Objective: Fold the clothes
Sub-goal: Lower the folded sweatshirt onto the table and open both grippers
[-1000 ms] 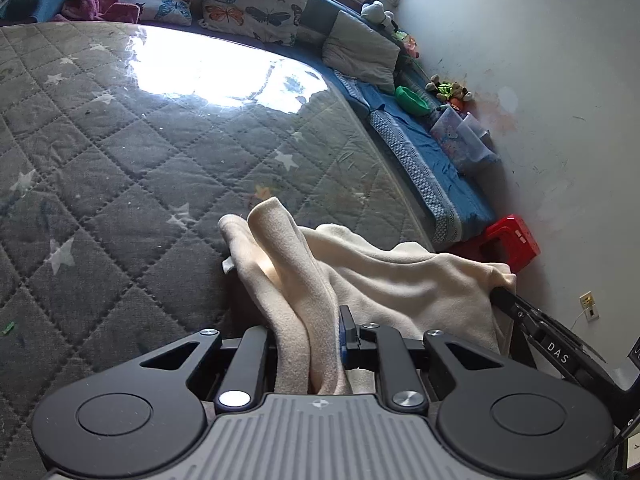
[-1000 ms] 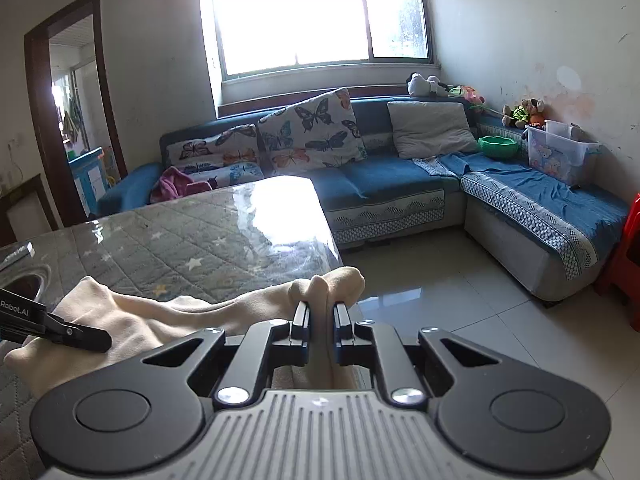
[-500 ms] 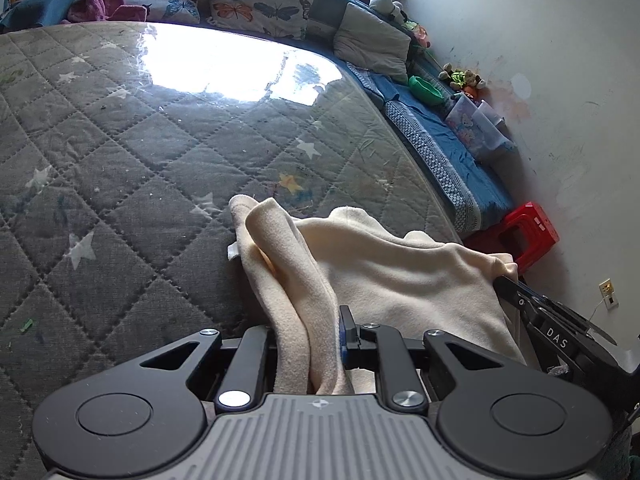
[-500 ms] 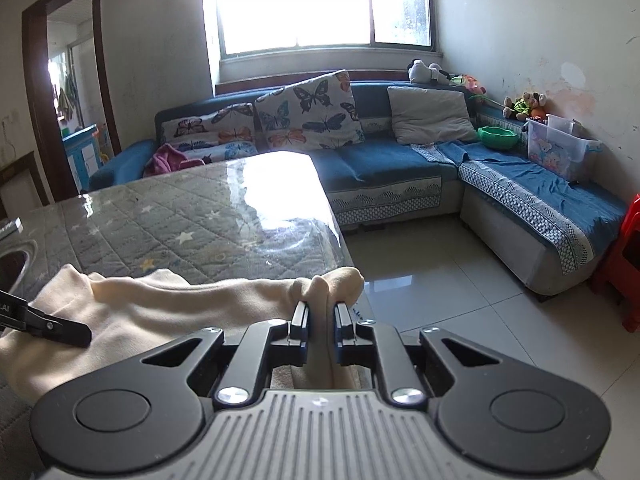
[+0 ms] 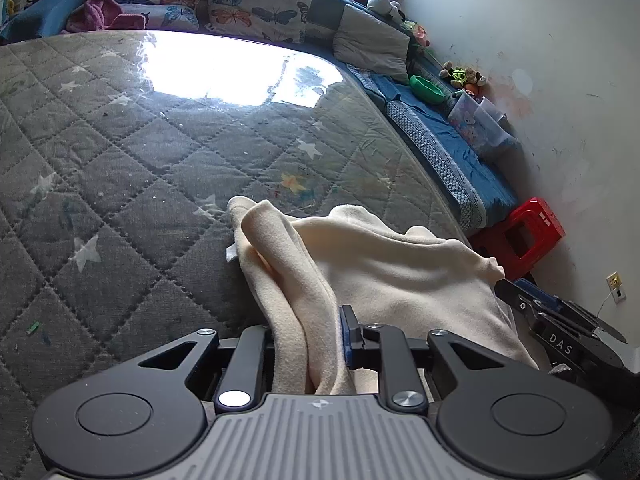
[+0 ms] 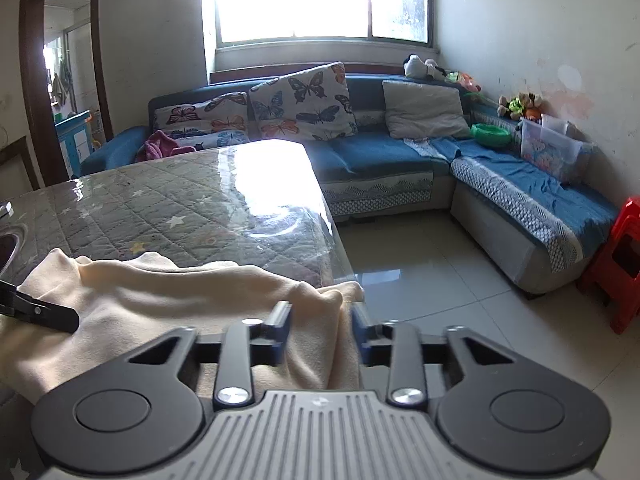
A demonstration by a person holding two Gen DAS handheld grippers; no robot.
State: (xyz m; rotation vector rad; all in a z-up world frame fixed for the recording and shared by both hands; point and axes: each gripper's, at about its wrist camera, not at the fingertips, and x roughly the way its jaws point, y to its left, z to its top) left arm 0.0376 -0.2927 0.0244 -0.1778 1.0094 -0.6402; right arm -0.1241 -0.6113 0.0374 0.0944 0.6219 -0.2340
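Right wrist view shows the change first: your right gripper (image 6: 320, 330) now has its fingers (image 6: 280, 326) spread apart, where half a second ago they were pressed tight on a bunch of the cream garment (image 6: 192, 300). The cloth sits slack in the gap between them, draped over the near corner of the quilted surface (image 6: 180, 208), so you have let go of that end. In the left wrist view your left gripper (image 5: 308, 344) is still pinching a thick fold of the garment (image 5: 380, 264), the fabric rising in a ridge out of the fingers (image 5: 352, 332) and spreading away to the right toward the other tool. Compared with a second ago, more of the cloth lies flat on the surface and less of it hangs over the edge near the sofa (image 6: 380, 164). I judge that you have just carried one edge across and laid it down, so this fold is set on the right side and only your left corner remains to be released. The garment looks soft and thick, so it may spring back or slip off the glossy edge; ease the left end down before you draw either tool clear.
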